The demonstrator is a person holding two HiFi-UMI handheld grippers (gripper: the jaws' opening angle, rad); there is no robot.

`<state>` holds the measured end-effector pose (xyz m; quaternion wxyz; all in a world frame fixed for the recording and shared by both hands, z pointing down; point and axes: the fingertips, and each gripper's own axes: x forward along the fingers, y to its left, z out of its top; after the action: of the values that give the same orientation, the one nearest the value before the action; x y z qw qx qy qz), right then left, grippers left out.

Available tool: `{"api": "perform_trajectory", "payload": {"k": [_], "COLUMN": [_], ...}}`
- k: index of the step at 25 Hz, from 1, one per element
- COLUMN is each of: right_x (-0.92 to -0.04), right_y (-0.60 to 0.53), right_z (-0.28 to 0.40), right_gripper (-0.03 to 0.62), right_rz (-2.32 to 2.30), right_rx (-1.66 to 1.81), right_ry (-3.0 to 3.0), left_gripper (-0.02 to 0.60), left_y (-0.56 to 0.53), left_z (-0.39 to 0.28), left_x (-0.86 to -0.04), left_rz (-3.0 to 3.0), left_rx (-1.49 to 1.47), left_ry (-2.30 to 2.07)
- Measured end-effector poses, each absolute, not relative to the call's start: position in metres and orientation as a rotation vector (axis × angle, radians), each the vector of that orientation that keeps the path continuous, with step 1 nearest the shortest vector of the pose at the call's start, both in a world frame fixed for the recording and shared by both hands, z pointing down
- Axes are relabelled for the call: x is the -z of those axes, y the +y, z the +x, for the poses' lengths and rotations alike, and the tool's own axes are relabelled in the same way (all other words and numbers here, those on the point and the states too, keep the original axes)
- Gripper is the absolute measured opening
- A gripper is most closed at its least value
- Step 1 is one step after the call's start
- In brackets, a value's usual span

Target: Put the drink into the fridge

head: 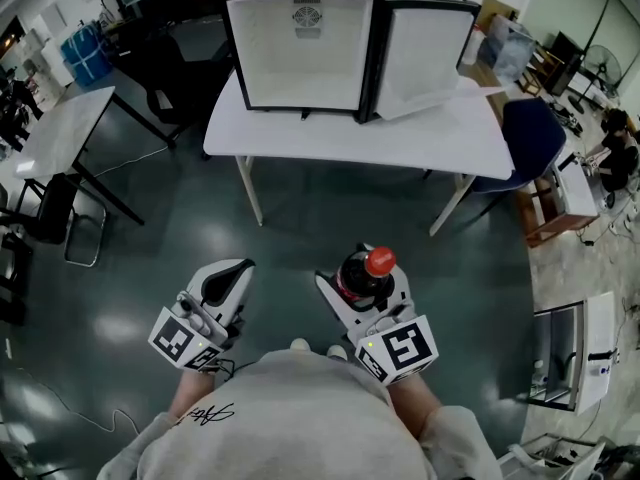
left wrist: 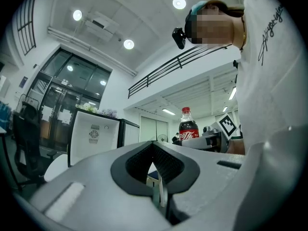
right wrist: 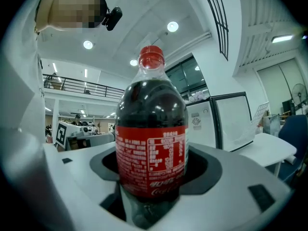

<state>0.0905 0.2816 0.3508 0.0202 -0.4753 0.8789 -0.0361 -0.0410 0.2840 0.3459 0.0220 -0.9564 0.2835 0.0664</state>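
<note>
Fridge [head: 300,53] on table [head: 440,138] ahead; bottle [head: 366,271] in right gripper [head: 362,284], left gripper [head: 228,276] beside it

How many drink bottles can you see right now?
1: a cola bottle, upright, gripped in the right gripper's jaws. None shows in the open fridge.

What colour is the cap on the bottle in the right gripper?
Red cap on the bottle; clearest in the right gripper view.

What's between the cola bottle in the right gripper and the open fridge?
Head view: from the cola bottle, just dark floor, then the front strip of the white table carrying the fridge.
</note>
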Motion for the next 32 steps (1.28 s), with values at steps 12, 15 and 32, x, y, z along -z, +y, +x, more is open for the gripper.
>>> {"api": "perform_trajectory", "payload": {"k": [12, 15, 32], "right_x": [-0.351, -0.354, -0.362], "right_y": [0.278, 0.277, 0.282], "right_z": [0.069, 0.064, 0.052], "right_gripper": [0.319, 0.319, 0.319], "right_rz": [-1.441, -1.458, -1.543], "right_rx": [0.117, 0.111, 0.139], "right_ry": [2.728, 2.727, 2.659], "left_gripper": [0.003, 0.003, 0.003], "left_y": [0.277, 0.275, 0.270], "left_z": [-0.065, -0.070, -0.087], "left_x": [-0.349, -0.350, -0.365], "left_rz": [-2.969, -2.969, -3.017], "left_rx": [-0.209, -0.204, -0.217], "left_ry": [0.877, 0.862, 0.791]}}
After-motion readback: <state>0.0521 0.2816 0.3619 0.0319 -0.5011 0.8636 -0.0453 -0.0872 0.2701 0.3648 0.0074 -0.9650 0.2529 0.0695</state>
